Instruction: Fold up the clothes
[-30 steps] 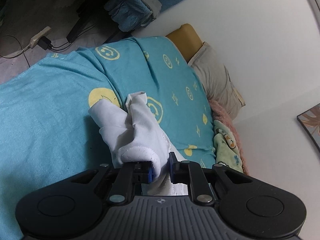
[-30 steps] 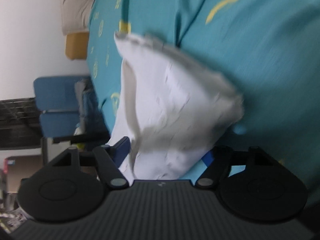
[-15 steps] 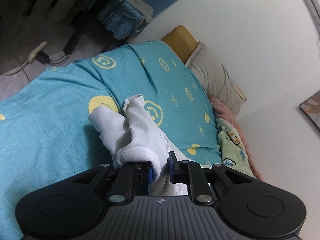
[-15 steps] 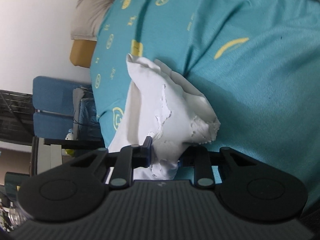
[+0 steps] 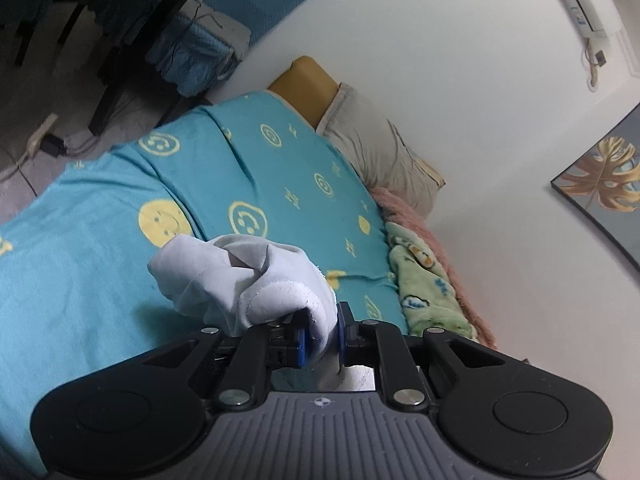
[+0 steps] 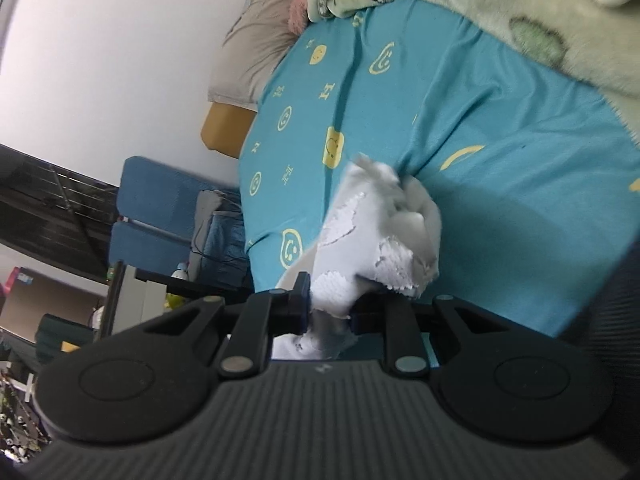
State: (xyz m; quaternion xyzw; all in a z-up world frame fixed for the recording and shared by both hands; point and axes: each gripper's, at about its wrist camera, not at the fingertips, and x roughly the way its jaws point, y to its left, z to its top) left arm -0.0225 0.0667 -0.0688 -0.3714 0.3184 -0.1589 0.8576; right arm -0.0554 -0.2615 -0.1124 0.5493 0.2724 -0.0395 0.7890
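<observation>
Both-handed, the left claw (image 5: 320,338) and right claw (image 6: 329,307) pinch the bunched white garment (image 5: 244,280), trailing forward over the bedsheet (image 5: 80,280).

Home bedroom (bed (image 5: 100,288), pillow (image 5: 376,148)).

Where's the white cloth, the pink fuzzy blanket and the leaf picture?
White bunched cloth (image 5: 256,280), left wrist view, its middle.
Pink fuzzy blanket (image 5: 412,216), left wrist view, upper edge.
Gold leaf picture (image 5: 604,172), left wrist view, the leaf.

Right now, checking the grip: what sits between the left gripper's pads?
A bunched fold of the white garment, pinched in the left gripper; the left wrist view shows it.
</observation>
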